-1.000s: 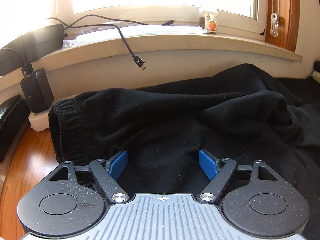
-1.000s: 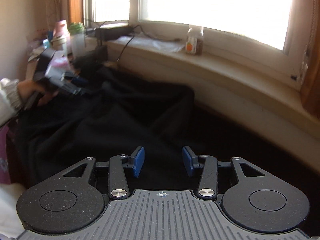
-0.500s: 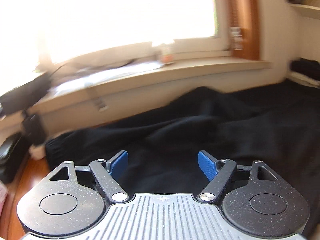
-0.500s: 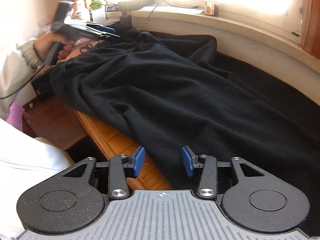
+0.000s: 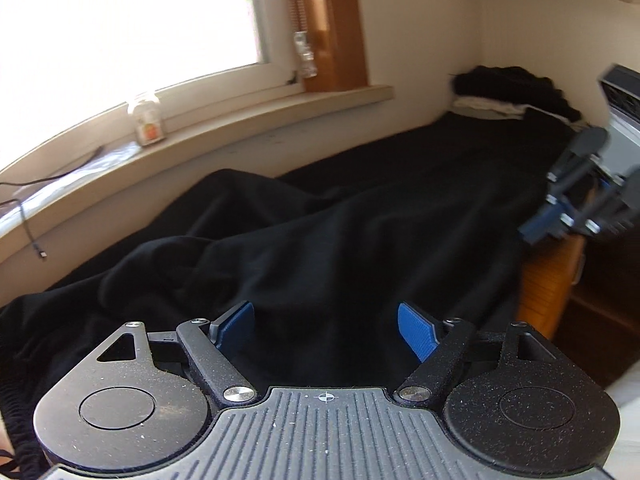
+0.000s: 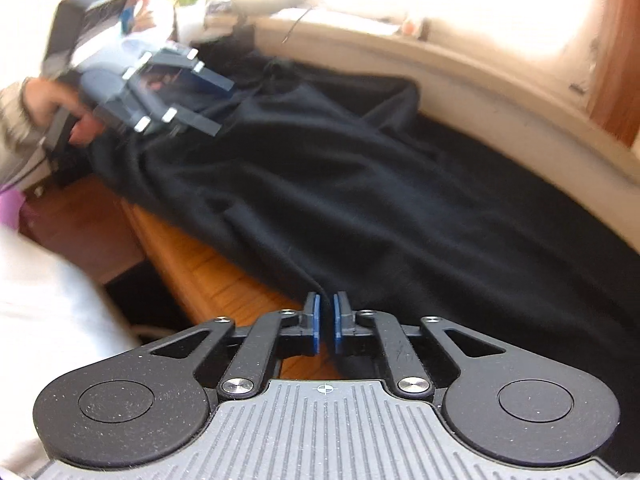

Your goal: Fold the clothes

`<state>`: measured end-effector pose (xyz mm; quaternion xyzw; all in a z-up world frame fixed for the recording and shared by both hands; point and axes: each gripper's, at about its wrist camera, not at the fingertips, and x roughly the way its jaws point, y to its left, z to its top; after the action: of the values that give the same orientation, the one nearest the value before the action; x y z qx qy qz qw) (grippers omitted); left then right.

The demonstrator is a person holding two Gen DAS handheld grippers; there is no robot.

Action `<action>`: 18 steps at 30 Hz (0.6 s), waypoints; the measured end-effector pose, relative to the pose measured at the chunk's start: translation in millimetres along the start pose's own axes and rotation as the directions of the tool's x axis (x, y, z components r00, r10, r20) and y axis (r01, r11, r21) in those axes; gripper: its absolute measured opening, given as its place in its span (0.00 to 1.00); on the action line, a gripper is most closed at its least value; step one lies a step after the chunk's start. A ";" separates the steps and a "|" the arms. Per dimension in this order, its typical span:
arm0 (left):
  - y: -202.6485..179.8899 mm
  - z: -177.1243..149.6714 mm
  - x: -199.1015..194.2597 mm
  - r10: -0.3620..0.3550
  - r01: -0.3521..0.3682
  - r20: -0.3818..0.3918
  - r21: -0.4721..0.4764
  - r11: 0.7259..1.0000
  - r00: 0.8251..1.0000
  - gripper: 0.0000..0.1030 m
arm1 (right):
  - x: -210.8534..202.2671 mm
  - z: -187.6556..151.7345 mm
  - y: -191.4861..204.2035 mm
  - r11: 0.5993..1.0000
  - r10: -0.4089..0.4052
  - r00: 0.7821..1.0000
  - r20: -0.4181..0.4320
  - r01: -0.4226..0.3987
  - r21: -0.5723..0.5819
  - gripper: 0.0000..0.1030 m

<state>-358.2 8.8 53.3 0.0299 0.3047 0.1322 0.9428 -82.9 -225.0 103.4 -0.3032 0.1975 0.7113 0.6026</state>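
Daylight floods through the window [image 5: 132, 28], blown out to pure white in both views. Below it the black cloth [image 5: 340, 240] swallows detail. The right view is motion-smeared; fisheye bending curves the windowsill [image 5: 248, 120].

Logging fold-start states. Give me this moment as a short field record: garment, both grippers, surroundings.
garment: black fleece garment, spread out and rumpled on the wooden tabletop
left gripper: open, over the garment, gripping nothing
right gripper: jaws have just been closing; now shut at the garment's near edge, cloth apparently pinched between the tips
surroundings: small clear jar standing on the beige windowsill behind the garment
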 end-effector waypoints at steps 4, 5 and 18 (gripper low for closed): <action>-12.0 -2.1 -0.9 -0.040 0.040 0.000 0.016 0.999 0.999 0.81 | 1.3 13.8 -16.9 0.997 -0.075 0.996 0.054 0.073 0.029 0.03; -14.2 -2.5 -0.3 -0.047 0.047 -0.002 0.021 0.999 0.999 0.81 | 3.7 18.3 -22.1 0.995 -0.094 0.993 0.066 0.091 0.042 0.03; -27.6 -11.3 -9.3 -0.077 0.077 0.000 0.058 0.995 0.997 0.69 | 46.2 26.7 -59.0 0.971 -0.158 0.986 0.056 0.145 0.189 0.10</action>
<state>-365.7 -20.6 45.6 0.0458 0.3080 0.0866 0.9463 -34.6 -162.2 97.2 -0.2349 0.2173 0.6523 0.6871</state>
